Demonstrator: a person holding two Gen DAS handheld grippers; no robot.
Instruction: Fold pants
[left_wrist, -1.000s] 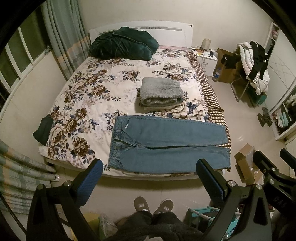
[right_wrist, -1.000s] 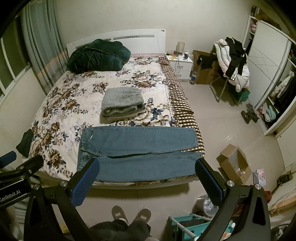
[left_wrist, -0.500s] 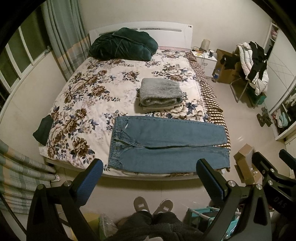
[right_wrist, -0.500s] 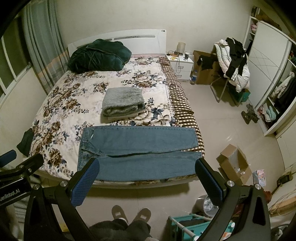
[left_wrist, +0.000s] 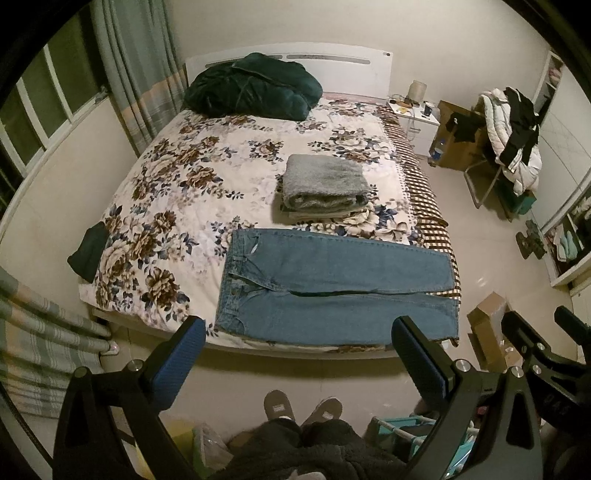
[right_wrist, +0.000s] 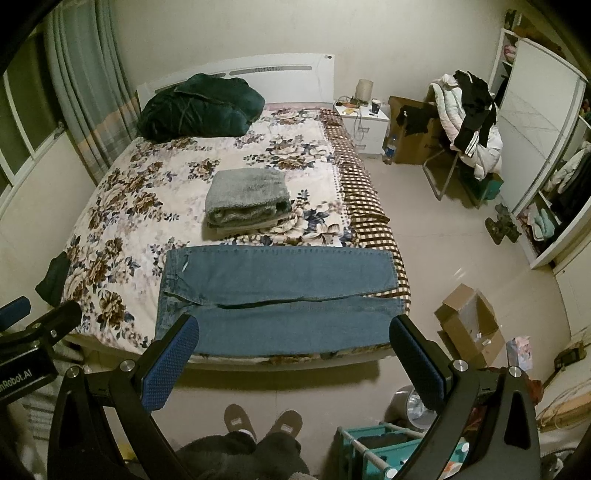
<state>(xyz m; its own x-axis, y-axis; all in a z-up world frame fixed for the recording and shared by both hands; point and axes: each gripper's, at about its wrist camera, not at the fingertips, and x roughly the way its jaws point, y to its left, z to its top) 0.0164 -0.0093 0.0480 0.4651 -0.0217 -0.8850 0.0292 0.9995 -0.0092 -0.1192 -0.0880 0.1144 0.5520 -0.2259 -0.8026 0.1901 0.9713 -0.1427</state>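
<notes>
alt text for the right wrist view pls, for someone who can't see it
Blue jeans lie flat, legs side by side, across the near edge of a floral bed, unfolded. The open right tongs hover before them holding nothing; a folded gray blanket sits behind the jeans.

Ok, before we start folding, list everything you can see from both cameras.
jeans: 1, blue, flat along the bed's near edge, waist left
folded blanket: 1, grey, mid-bed behind the jeans
bedspread: 1, floral white and brown, covering the bed
quilt: 1, dark green, bundled by the headboard
nightstand: 1, white, right of the headboard
cardboard box: 1, brown, open, floor right of the bed
slippers: 2, brownish, below the tongs
left tongs: blue pads, open, above the floor
right tongs: blue pads, open
</notes>
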